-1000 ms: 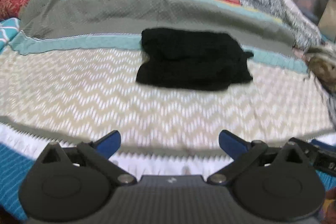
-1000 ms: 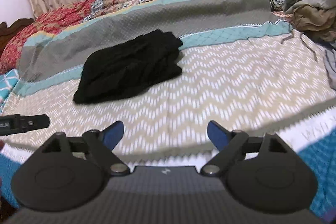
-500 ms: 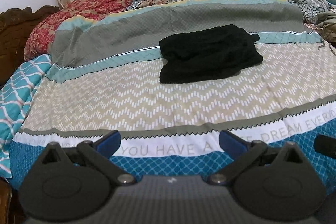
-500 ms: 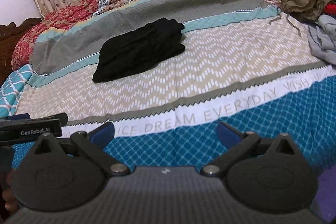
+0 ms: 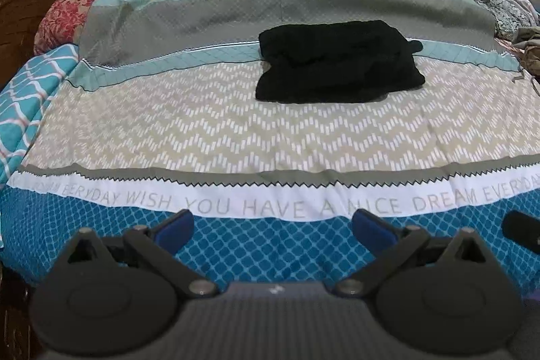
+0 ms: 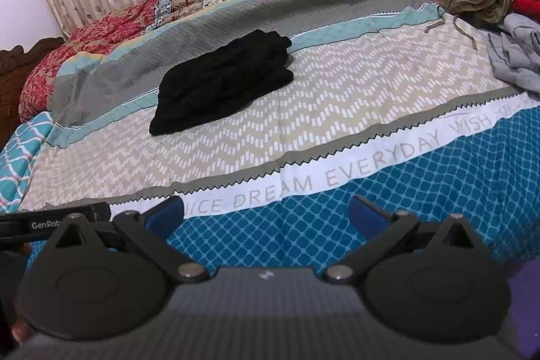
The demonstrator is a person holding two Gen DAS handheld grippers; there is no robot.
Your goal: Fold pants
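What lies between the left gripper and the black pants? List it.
In the left wrist view, only bedspread separates the open left gripper from the folded black pants: blue lattice, the white lettered band, then beige chevrons. Nothing else lies there.

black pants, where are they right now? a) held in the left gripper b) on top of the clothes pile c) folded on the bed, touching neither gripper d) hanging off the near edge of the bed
c: the pants lie as a folded bundle on the bed, far ahead of the open, empty left gripper and right gripper.
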